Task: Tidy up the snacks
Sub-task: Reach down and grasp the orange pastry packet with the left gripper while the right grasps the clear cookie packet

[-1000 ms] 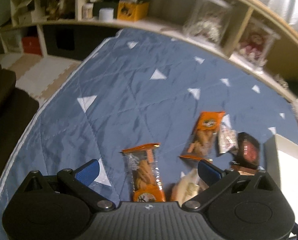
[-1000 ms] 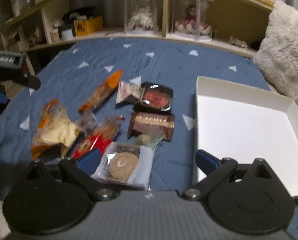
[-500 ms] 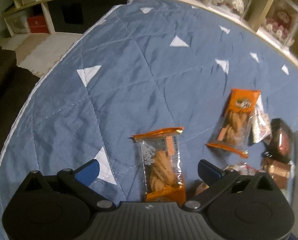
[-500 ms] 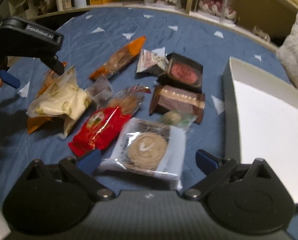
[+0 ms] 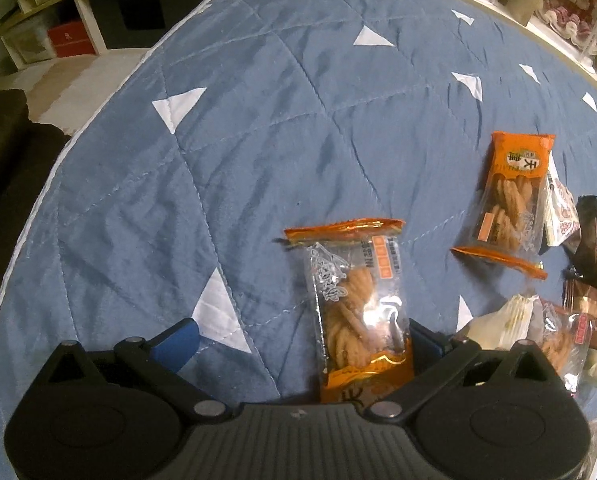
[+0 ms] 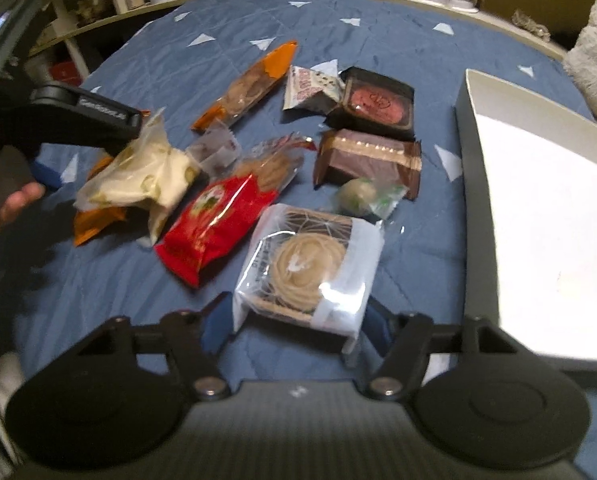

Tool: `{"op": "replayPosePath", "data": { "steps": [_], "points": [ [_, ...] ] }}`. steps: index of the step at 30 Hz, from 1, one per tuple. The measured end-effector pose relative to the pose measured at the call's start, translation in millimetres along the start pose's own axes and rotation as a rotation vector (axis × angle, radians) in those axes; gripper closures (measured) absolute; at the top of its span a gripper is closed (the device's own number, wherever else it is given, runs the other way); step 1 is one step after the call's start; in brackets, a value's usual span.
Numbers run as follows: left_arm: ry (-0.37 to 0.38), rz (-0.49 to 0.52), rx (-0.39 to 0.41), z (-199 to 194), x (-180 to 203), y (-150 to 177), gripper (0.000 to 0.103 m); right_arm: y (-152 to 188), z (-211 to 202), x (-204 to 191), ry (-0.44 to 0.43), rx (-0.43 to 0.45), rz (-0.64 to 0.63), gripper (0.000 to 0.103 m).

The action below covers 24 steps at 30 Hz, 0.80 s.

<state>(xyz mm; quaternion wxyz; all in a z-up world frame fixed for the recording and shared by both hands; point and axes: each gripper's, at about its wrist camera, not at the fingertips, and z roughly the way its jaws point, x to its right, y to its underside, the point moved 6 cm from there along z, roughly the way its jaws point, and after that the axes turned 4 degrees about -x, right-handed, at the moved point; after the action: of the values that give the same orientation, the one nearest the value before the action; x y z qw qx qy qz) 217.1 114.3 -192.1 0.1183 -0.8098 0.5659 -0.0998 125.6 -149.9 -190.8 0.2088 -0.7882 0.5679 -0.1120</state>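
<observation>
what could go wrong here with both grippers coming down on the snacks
1. The right gripper has just been closing around the clear-wrapped swirl cake; the slick film might slip, or the soft cake get squashed.
2. The left gripper sits off-centre: the orange twist-biscuit packet lies against one finger, so closing may only push it.
3. The red packet lies close beside the cake and could get dragged on the way to the white box.

Left gripper (image 5: 296,338) with a matte black ribbed housing, two round black side discs, silver pivot screws, blue finger pads (image 5: 176,343), right gripper (image 6: 296,320) of the same black build, small white logo at centre
</observation>
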Motion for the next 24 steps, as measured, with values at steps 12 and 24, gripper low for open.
{"op": "replayPosePath", "data": {
  "steps": [12, 24],
  "points": [
    [0.059, -0.013, 0.024, -10.9, 6.0, 3.0, 0.001, 31.8, -27.6, 2.4, -0.13, -0.05, 0.081, 0.011],
    [0.091, 0.139, 0.048, -20.6, 32.9, 6.3, 0.046, 17.2, 6.2, 4.0, -0.116, -0.114, 0.197, 0.008]
  ]
}}
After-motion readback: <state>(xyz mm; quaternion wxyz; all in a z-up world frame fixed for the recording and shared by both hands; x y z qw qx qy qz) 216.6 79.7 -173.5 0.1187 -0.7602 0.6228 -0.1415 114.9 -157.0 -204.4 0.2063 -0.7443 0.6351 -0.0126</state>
